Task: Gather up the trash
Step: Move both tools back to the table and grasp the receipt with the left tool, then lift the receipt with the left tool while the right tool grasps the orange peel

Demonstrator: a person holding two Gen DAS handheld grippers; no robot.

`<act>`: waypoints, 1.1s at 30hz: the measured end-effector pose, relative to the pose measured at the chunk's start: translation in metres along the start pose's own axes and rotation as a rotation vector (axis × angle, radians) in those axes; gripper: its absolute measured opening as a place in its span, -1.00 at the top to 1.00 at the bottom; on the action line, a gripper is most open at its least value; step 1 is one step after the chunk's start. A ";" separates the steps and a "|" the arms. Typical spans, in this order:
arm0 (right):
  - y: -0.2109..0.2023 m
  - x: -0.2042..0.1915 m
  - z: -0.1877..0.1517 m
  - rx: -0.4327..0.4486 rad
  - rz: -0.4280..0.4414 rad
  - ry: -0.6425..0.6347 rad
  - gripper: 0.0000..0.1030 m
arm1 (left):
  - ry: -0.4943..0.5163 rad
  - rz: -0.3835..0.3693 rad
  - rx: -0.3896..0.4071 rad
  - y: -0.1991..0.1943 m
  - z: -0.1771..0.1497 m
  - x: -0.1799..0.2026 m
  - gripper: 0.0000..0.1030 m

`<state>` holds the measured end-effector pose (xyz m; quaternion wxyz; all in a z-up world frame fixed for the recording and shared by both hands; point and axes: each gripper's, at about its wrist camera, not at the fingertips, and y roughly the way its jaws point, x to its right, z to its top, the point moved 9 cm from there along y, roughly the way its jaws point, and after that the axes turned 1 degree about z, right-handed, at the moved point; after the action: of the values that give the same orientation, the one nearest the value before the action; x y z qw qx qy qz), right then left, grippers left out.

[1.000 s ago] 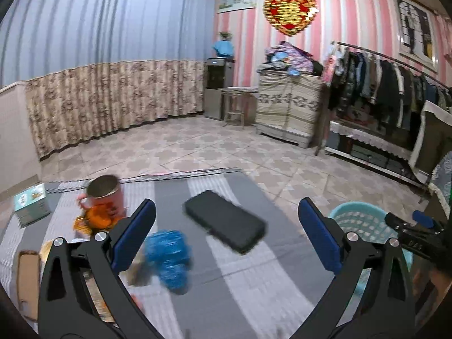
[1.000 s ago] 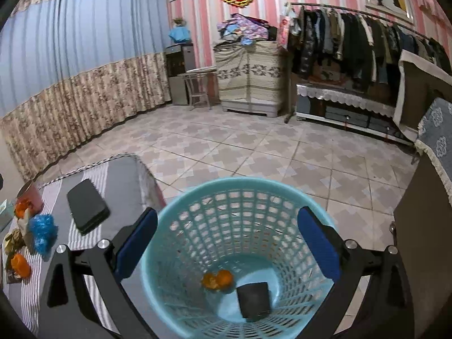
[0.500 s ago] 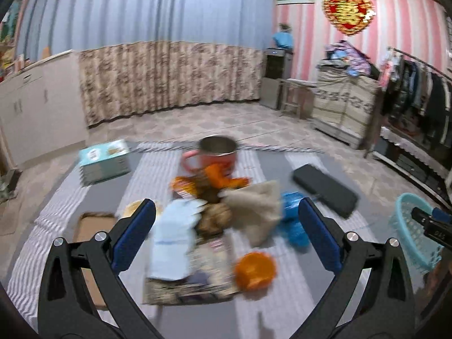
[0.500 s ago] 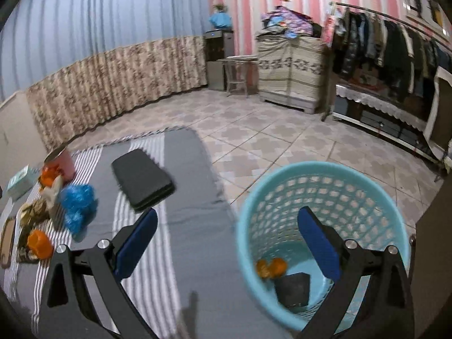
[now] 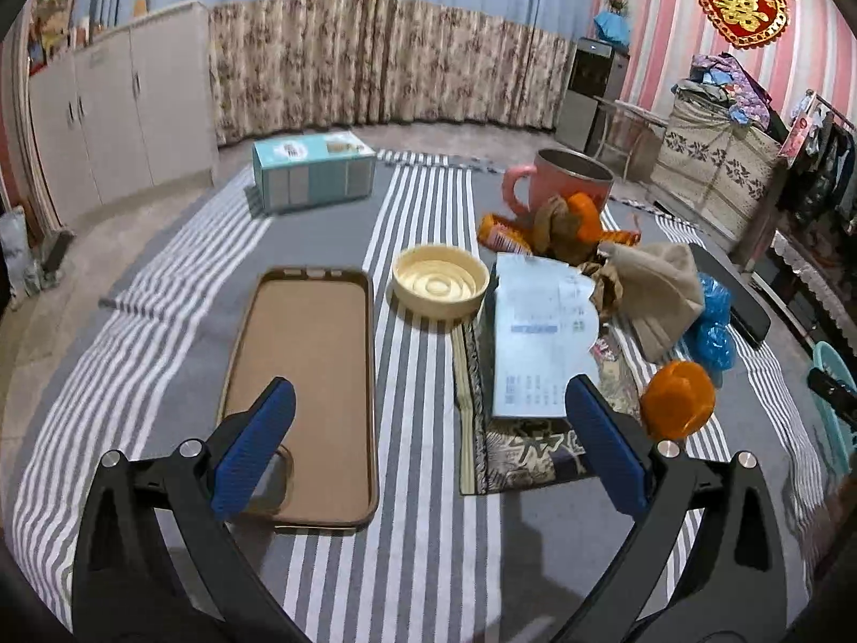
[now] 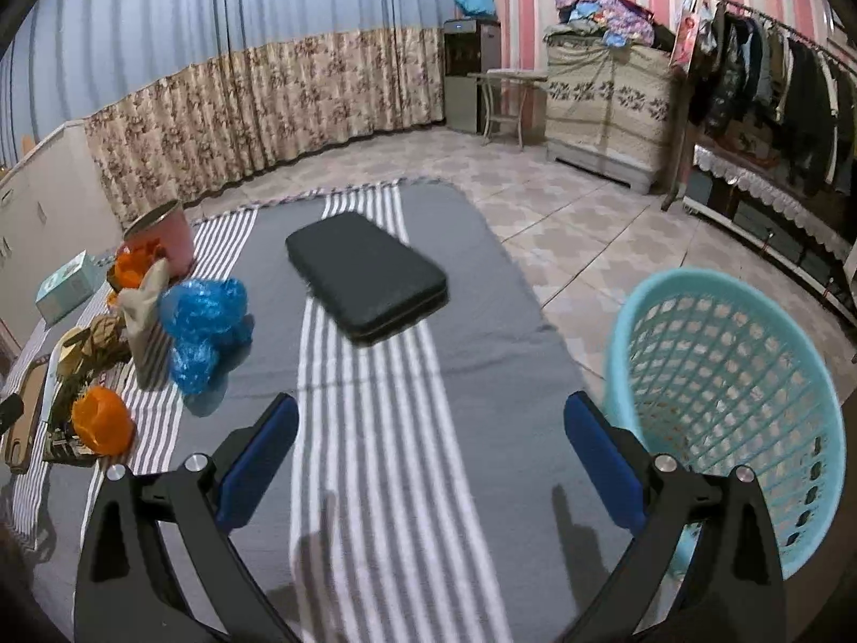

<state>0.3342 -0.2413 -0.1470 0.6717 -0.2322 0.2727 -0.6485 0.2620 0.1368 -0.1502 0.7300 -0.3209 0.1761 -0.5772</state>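
A striped grey cloth [image 5: 428, 536] holds a brown phone case [image 5: 316, 353], a cream lid [image 5: 440, 281], a teal box [image 5: 313, 171], a pink mug [image 5: 568, 182] and a black case [image 6: 367, 276]; floral curtains [image 5: 375, 53] hang behind

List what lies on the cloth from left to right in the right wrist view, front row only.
Orange cap → crumpled blue plastic bag → black case → and, off the cloth's right edge, the turquoise basket.

grey-and-white striped cloth [image 5: 418, 536], turquoise basket [image 6: 739, 375], pink mug [image 5: 568, 182]
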 end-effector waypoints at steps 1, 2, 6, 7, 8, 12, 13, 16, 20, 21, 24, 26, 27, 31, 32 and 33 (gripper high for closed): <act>0.001 -0.003 0.000 -0.002 0.001 -0.006 -0.89 | 0.001 -0.011 0.001 0.001 0.002 0.001 -0.89; 0.002 -0.006 -0.001 -0.003 -0.001 -0.016 -0.89 | 0.006 -0.016 0.004 0.003 0.003 0.003 -0.89; 0.003 -0.013 -0.003 -0.006 -0.009 -0.050 -0.89 | 0.082 -0.036 -0.006 0.010 0.005 0.021 -0.89; 0.003 -0.013 -0.003 -0.008 -0.011 -0.054 -0.89 | 0.104 -0.042 -0.017 0.013 0.006 0.027 -0.89; 0.003 -0.014 -0.004 -0.010 -0.013 -0.056 -0.89 | 0.117 -0.048 -0.025 0.015 0.006 0.032 -0.89; 0.002 -0.013 -0.005 -0.017 -0.016 -0.049 -0.89 | 0.133 -0.114 -0.063 0.029 0.012 0.046 -0.89; 0.002 -0.012 -0.005 -0.020 -0.015 -0.047 -0.89 | 0.137 -0.124 -0.066 0.031 0.014 0.049 -0.89; 0.005 -0.015 -0.005 -0.028 -0.012 -0.046 -0.89 | 0.170 -0.154 -0.092 0.041 0.017 0.059 -0.89; 0.007 -0.018 -0.004 -0.031 -0.014 -0.060 -0.89 | 0.195 -0.185 -0.159 0.056 0.010 0.068 -0.55; 0.008 -0.020 -0.004 -0.031 -0.015 -0.065 -0.89 | 0.199 -0.202 -0.182 0.059 0.007 0.072 -0.48; 0.008 -0.025 -0.005 -0.030 -0.018 -0.083 -0.89 | 0.213 -0.201 -0.184 0.060 0.005 0.074 -0.25; 0.007 -0.030 -0.004 -0.028 -0.016 -0.090 -0.89 | 0.213 -0.198 -0.171 0.058 0.006 0.074 -0.06; 0.007 -0.031 -0.004 -0.027 -0.014 -0.092 -0.89 | 0.211 -0.196 -0.168 0.057 0.007 0.074 -0.06; 0.004 -0.048 -0.004 -0.024 0.005 -0.103 -0.89 | 0.201 -0.169 -0.144 0.048 0.008 0.065 -0.05; 0.002 -0.053 -0.004 -0.023 0.010 -0.110 -0.89 | 0.202 -0.162 -0.132 0.044 0.009 0.062 -0.05; 0.001 -0.056 -0.005 -0.020 0.016 -0.117 -0.89 | 0.207 -0.152 -0.113 0.038 0.010 0.059 -0.05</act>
<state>0.3310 -0.1848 -0.1471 0.6894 -0.2743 0.2413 -0.6255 0.3120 0.0874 -0.1613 0.6430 -0.3127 0.2581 -0.6498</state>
